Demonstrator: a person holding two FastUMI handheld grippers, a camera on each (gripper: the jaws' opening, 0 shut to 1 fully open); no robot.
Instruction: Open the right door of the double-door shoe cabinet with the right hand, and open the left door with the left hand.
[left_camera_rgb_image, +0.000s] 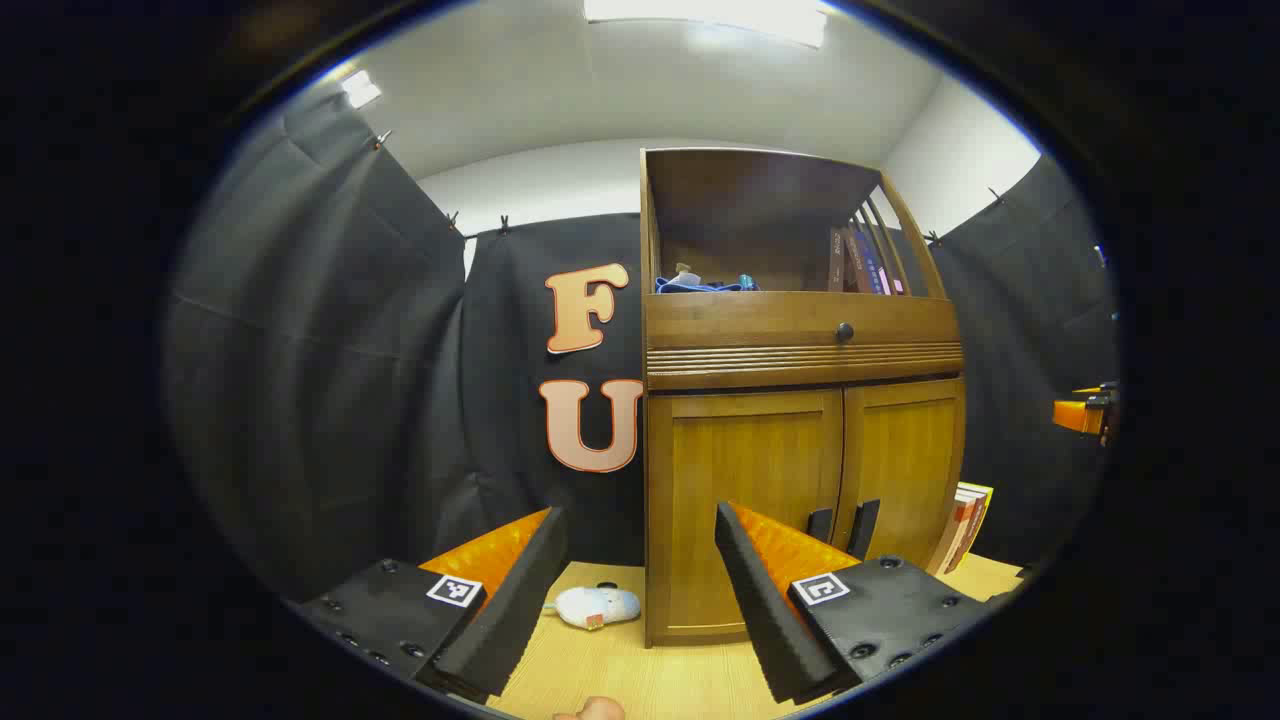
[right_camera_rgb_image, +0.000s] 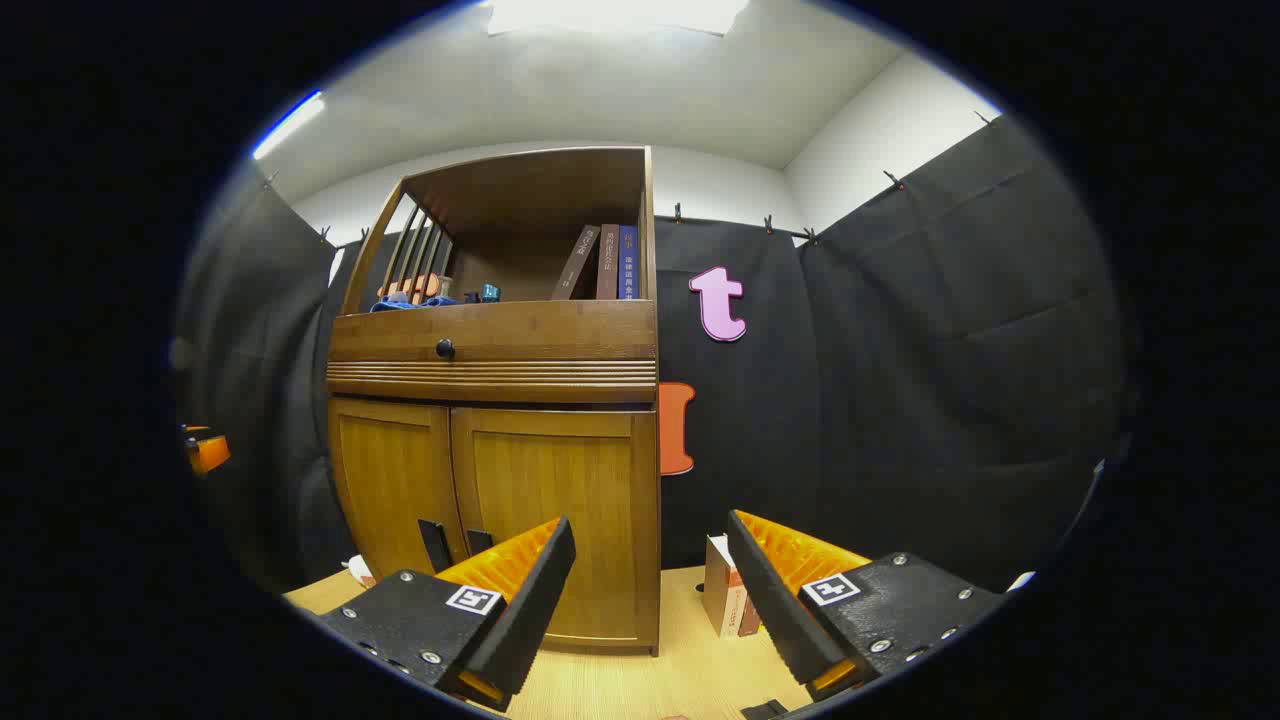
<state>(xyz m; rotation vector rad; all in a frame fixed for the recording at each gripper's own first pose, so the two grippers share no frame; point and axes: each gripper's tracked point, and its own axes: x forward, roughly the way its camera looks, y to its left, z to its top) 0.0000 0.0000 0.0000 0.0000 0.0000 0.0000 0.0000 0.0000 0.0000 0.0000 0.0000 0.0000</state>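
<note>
Hiding: left gripper (left_camera_rgb_image: 640, 560) fingers stood wide, covering door handles (left_camera_rgb_image: 862, 528).
Right gripper (right_camera_rgb_image: 650, 570): wide, empty.
Surface: pale wooden tabletop (left_camera_rgb_image: 640, 670); shoe cabinet (right_camera_rgb_image: 500, 480) doors shut.

Bright ceiling panels (left_camera_rgb_image: 705, 15) glare overhead; fisheye edges bend, sharp focus.

Landmark: white plush toy (left_camera_rgb_image: 597, 606), lying on the wooden worktop (left_camera_rgb_image: 640, 680). Well above it, an open shelf (left_camera_rgb_image: 760, 225) holds blue cloth (left_camera_rgb_image: 700, 286), a small teal object (left_camera_rgb_image: 745, 281) and upright books (left_camera_rgb_image: 858, 262) to the far side. Drawer front with dark round knob (left_camera_rgb_image: 845, 331) sits just below that shelf. A book (left_camera_rgb_image: 965, 525) leans upright, well apart from the toy. Small box (right_camera_rgb_image: 728, 600) stands on the worktop. Ceiling light (left_camera_rgb_image: 705, 15) overhead.
</note>
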